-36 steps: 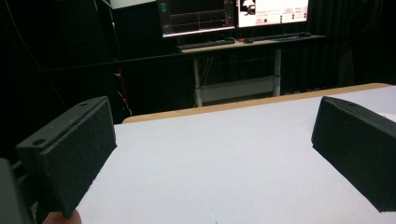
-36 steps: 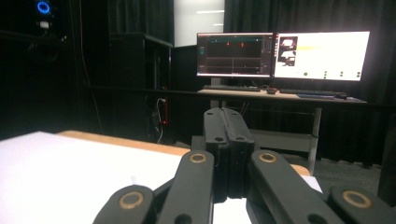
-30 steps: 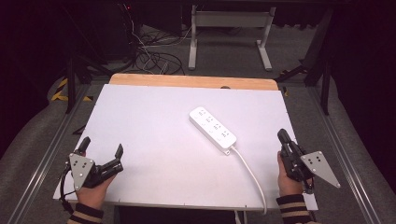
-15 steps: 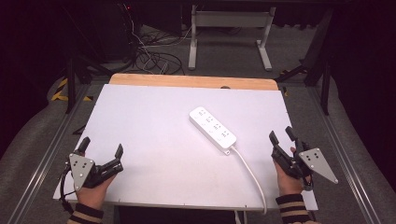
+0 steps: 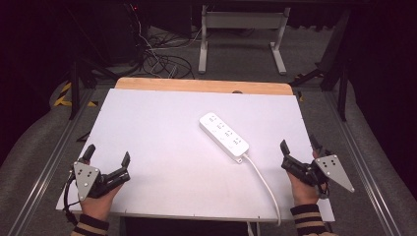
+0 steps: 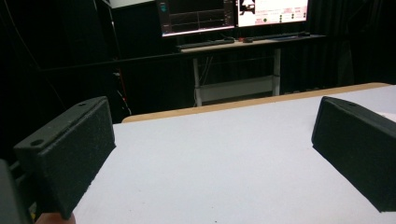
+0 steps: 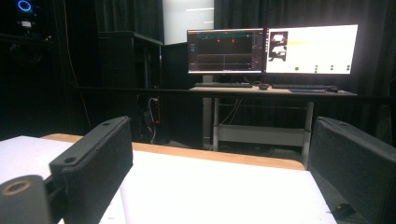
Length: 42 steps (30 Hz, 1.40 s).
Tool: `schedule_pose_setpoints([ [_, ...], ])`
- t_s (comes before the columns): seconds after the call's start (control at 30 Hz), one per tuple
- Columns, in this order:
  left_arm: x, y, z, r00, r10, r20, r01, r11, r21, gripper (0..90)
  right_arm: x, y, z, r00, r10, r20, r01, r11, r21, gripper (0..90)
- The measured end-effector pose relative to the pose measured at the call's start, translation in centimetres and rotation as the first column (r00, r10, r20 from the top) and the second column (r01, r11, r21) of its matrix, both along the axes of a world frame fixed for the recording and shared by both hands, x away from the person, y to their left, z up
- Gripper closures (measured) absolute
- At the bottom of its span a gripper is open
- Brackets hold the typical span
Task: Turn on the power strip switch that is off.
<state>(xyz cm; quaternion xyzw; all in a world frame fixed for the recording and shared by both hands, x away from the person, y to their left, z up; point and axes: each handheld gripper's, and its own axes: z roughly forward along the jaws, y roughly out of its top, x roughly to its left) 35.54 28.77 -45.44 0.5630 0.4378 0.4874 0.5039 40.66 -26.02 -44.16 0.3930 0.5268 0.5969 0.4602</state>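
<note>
nothing is started yet: my left tongs point(image 5: 107, 156) and right tongs point(image 5: 299, 146), the right just spread apart, sit released and empty on the bench point(image 5: 162, 128), well apart from the untouched power strip point(image 5: 223, 136).

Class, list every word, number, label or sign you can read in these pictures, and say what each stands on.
No text can be read.
Monitors: screen contents too small and blurred.
Power strip: no legible marking.
Yellow-and-black hazard stripes on the floor: a sign without words.
</note>
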Motion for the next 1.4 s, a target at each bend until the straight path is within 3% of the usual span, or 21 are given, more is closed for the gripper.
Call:
schedule_pose_setpoints([
  [0.8,-0.01,0.01,-0.01,1.0,0.0,-0.002,0.0,1.0,0.002,0.1,0.14,-0.04,-0.05,0.9999,0.005,-0.01,-0.005,0.9999,0.009,6.7],
  [1.4,0.26,-0.37,0.03,0.9999,-0.012,-0.005,0.012,0.9999,-0.001,0.2,-0.1,-0.12,-0.38,0.9991,0.004,-0.041,-0.005,1.0,-0.003,7.2],
])
